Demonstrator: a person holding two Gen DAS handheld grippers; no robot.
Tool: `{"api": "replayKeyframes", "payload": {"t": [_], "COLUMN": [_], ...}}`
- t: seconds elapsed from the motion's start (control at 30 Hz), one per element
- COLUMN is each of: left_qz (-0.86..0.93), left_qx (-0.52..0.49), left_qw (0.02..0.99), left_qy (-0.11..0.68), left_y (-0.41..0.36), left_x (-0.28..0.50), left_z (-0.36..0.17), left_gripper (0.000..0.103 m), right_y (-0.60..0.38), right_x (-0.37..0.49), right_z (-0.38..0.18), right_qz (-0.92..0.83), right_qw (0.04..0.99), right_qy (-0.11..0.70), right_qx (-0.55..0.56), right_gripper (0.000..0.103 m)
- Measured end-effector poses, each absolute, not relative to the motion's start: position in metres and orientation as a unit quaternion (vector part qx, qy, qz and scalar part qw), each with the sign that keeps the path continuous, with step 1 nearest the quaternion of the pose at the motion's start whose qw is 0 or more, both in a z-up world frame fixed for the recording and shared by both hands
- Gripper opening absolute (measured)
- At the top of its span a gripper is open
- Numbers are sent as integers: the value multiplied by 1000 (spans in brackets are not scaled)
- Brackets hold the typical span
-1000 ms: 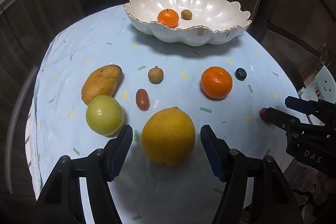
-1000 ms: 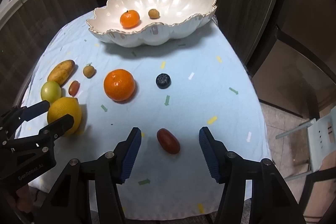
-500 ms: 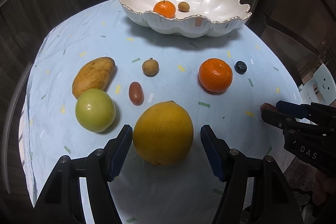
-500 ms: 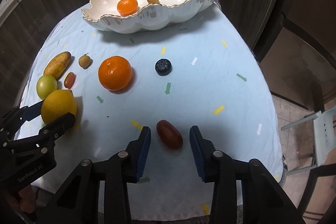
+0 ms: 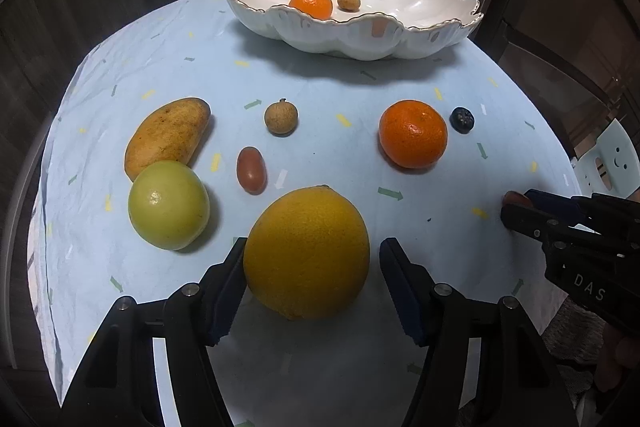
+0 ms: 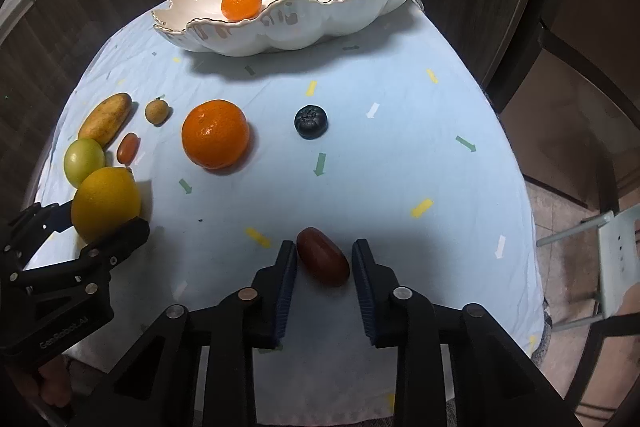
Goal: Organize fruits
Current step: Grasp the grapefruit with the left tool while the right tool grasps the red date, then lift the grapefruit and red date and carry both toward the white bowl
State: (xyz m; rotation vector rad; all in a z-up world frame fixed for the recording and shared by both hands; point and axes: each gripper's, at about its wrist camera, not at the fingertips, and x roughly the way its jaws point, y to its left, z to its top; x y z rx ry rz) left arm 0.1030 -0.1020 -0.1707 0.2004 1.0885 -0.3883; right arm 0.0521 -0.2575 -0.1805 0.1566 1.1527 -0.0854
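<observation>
At the near edge of the desk (image 6: 400,155), the right gripper (image 6: 325,263) brackets a dark red fruit (image 6: 322,261), its jaws narrowed but not visibly clamped, while the left gripper (image 5: 310,281) straddles the large yellow citrus (image 5: 306,253), jaws released; both should close squarely and gently before lifting toward the far white bowl (image 6: 320,23).

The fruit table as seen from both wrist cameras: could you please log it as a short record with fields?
surface: light blue tablecloth
bowl: white scalloped bowl, holding a mandarin and a longan
left gripper: open, straddling the large yellow citrus
right gripper: open, fingers flanking the dark red fruit
loose nearby: blueberry, orange
</observation>
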Motion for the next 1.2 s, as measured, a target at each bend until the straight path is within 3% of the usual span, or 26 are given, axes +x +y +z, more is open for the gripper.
{"api": "replayKeyframes", "payload": {"t": [0.2, 1.2], "left_qz": [-177, -177], "left_qx": [96, 90], "left_qw": [835, 849], "left_qy": [512, 489], "left_y": [-101, -99], "left_x": [105, 100], "left_z": [-171, -146], "left_gripper": [56, 55], "right_y": [-257, -252], "right_x": [53, 50], "right_z": [-181, -155], "right_qz": [-39, -36], "right_qw": [835, 858], "right_qy": [544, 508], "right_qx": [70, 63], "right_gripper": [25, 24]}}
